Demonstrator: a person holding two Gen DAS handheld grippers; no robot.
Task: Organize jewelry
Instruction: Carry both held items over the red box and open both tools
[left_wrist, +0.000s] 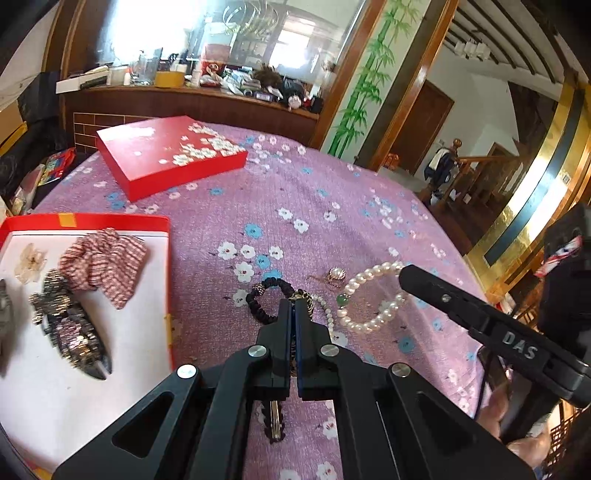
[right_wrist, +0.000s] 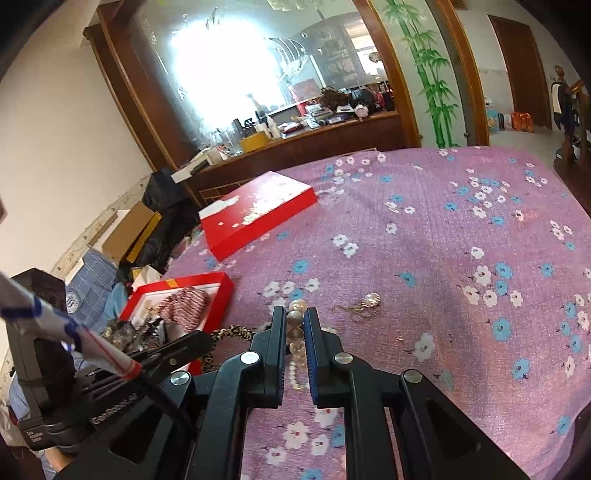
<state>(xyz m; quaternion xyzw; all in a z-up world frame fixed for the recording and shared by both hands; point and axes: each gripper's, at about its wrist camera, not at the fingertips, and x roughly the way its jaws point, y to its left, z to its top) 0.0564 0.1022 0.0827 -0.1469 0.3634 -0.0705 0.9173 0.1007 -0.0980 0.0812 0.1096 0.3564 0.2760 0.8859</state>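
Observation:
My left gripper (left_wrist: 293, 305) is shut on a leopard-print hair tie (left_wrist: 305, 298), just above the purple floral cloth. A black hair tie (left_wrist: 263, 301) lies right beside its tips. In the right wrist view my right gripper (right_wrist: 295, 314) is shut on a pearl bracelet (right_wrist: 295, 332). The bracelet's loop (left_wrist: 373, 295), with a green bead, shows in the left wrist view. A gold pendant (left_wrist: 337, 275) lies just beyond it. To the left, the open red box (left_wrist: 159, 221) holds a striped scrunchie (left_wrist: 103, 266), a sequin bow clip (left_wrist: 70, 321) and a clear flower clip (left_wrist: 31, 260).
The red flowered lid (left_wrist: 170, 155) lies at the far left of the table (right_wrist: 461, 258). A thin string of small beads (left_wrist: 327, 308) runs beside the pearls, and a hair clip (left_wrist: 273, 421) lies under my left gripper. A cluttered wooden counter stands behind the table.

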